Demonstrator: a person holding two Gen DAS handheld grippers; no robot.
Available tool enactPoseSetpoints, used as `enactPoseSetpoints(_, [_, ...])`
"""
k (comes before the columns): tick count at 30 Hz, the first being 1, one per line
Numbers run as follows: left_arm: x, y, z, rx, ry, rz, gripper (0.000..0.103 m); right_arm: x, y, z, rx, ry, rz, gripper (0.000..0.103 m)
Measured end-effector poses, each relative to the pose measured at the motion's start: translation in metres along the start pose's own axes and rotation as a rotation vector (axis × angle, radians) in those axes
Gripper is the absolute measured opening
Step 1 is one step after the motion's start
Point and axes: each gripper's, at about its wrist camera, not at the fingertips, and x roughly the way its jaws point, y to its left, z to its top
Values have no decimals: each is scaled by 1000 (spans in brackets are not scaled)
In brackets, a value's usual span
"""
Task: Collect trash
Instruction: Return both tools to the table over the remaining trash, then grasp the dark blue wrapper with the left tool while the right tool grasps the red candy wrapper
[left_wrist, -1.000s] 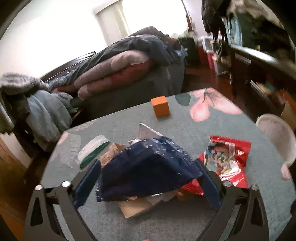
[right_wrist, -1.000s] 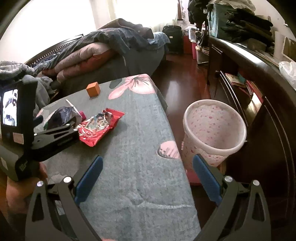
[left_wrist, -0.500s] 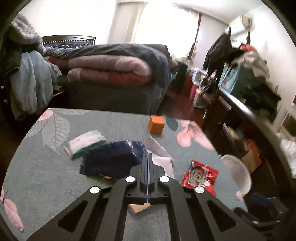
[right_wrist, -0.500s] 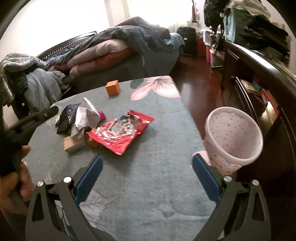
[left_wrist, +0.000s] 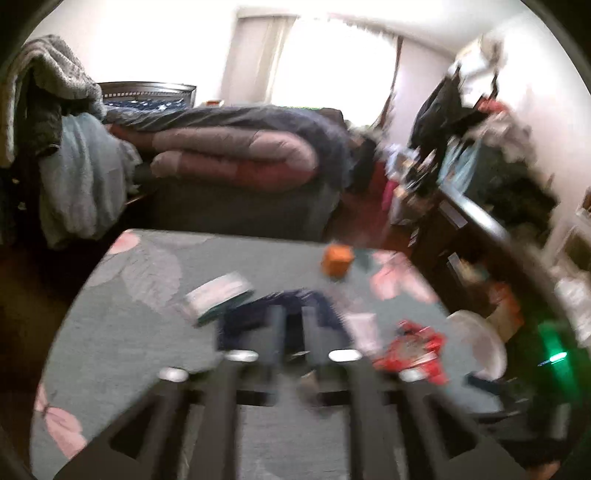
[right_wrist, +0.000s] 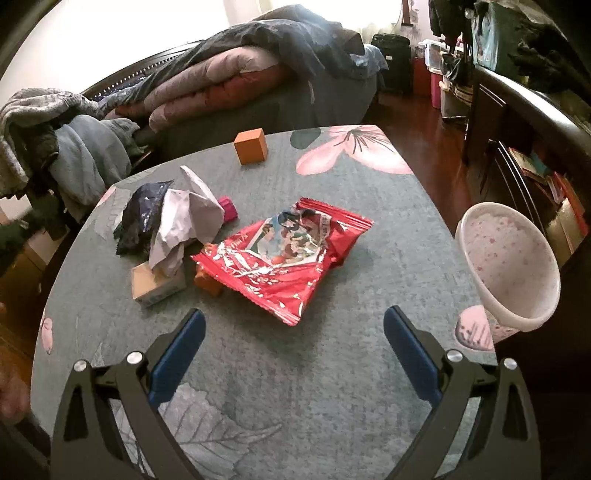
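While both grippers tilt down over the table (right_wrist: 332, 369), trash lies untouched.
Right gripper (right_wrist: 293, 354): jaws wide apart, empty, over the near edge, aimed at the red snack packet (right_wrist: 286, 254) mid-table. Left gripper (left_wrist: 291, 328): blurred, jaws just opening, partly parted, nothing between; dark blue wrapper (left_wrist: 280, 314) beyond its tips. Crumpled paper (right_wrist: 188, 218) toward the left edge; wastebasket (right_wrist: 508, 273) off the right edge.

The right gripper (right_wrist: 293, 338) stands wide open above a grey-green floral tablecloth (right_wrist: 332, 387), nothing between its blue pads. At twelve o'clock from it lies a shiny red snack packet (right_wrist: 284, 254). At ten o'clock sit a crumpled white paper (right_wrist: 184, 221), a dark blue wrapper (right_wrist: 142, 210) and a small cardboard box (right_wrist: 157, 286). An orange cube (right_wrist: 251, 146) stands farther at twelve. A white speckled plastic bin (right_wrist: 513, 269) is at three o'clock, beside the table.
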Motion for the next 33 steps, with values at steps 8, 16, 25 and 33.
enactPoseSetpoints(8, [46,24,-7,-178,85,106,87,-3,5,0,-21,-8,-14,97])
enactPoseSetpoints(16, [84,2,9,-214,148,55,96,-4,11,-1,-36,-11,11,97])
enactPoseSetpoints(25, [106,2,1,-247,179,176,79,-8,6,2,-24,-25,19,97])
enactPoseSetpoints(33, [99,25,-17,-342,185,-7,20,-9,6,1,-22,-29,22,97])
